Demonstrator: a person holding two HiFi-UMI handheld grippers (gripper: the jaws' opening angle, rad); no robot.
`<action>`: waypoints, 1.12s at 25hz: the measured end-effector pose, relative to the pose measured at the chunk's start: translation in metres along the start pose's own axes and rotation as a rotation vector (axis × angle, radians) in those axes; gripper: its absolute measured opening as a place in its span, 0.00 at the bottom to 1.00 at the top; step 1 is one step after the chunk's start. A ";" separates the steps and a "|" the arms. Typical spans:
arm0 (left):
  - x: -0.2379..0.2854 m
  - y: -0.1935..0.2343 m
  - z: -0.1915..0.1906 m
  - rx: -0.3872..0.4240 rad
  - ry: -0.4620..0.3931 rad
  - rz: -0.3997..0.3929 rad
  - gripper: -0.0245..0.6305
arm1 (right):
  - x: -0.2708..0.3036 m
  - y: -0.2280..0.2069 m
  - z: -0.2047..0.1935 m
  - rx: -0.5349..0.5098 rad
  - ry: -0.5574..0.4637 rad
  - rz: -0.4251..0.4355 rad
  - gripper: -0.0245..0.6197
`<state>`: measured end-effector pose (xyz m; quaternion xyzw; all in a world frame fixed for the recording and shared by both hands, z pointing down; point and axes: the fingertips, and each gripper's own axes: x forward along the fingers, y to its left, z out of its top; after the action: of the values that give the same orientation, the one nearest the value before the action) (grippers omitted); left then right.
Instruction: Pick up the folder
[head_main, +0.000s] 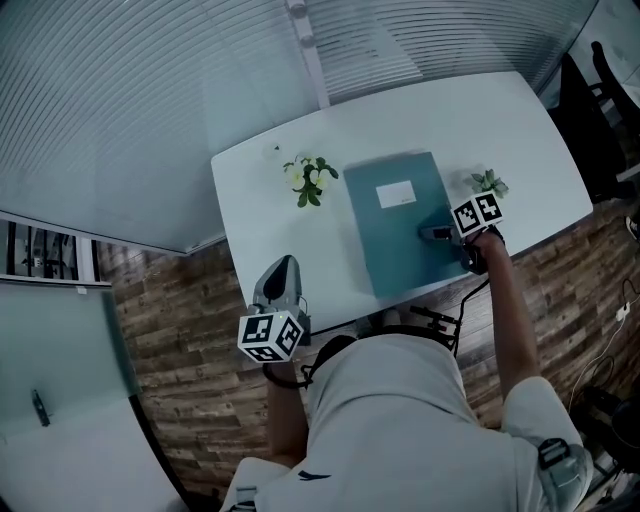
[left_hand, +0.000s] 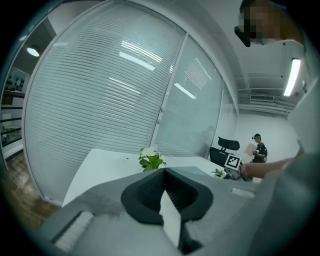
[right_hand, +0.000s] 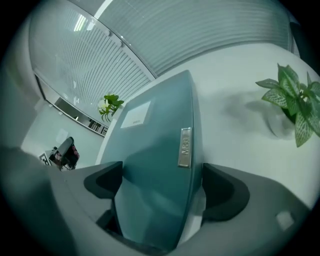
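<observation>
A teal folder (head_main: 400, 225) with a white label lies flat on the white table (head_main: 250, 190), between two small plants. My right gripper (head_main: 437, 233) is at the folder's right edge, pointing steeply down. In the right gripper view the folder (right_hand: 155, 150) runs between the wide-apart jaws of that gripper (right_hand: 162, 187). Its spine edge with a metal tag (right_hand: 185, 147) faces the right jaw, and neither pad presses on it. My left gripper (head_main: 284, 266) hangs off the table's near left edge, far from the folder. In its own view the left gripper (left_hand: 164, 172) is shut with nothing in it.
A white-flowered plant (head_main: 310, 180) stands left of the folder and a leafy pot plant (head_main: 488, 182) just right of it, close to my right gripper. Blind-covered glass walls (head_main: 150, 90) lie behind the table. A person (left_hand: 258, 150) and an office chair (left_hand: 227, 145) are far off.
</observation>
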<state>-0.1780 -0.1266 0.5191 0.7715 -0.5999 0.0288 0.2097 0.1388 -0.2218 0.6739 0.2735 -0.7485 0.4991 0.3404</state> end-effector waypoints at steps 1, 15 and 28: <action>0.002 -0.001 -0.003 -0.001 0.011 -0.007 0.05 | 0.000 0.000 0.001 0.001 -0.007 0.001 0.81; 0.045 -0.051 -0.054 -0.110 0.269 -0.183 0.27 | -0.001 0.000 0.001 0.003 -0.013 -0.006 0.80; 0.137 -0.100 -0.107 -0.219 0.567 -0.273 0.59 | -0.001 -0.002 0.000 0.002 -0.035 -0.003 0.80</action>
<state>-0.0237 -0.1938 0.6284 0.7789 -0.4085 0.1493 0.4518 0.1407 -0.2225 0.6742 0.2835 -0.7535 0.4945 0.3278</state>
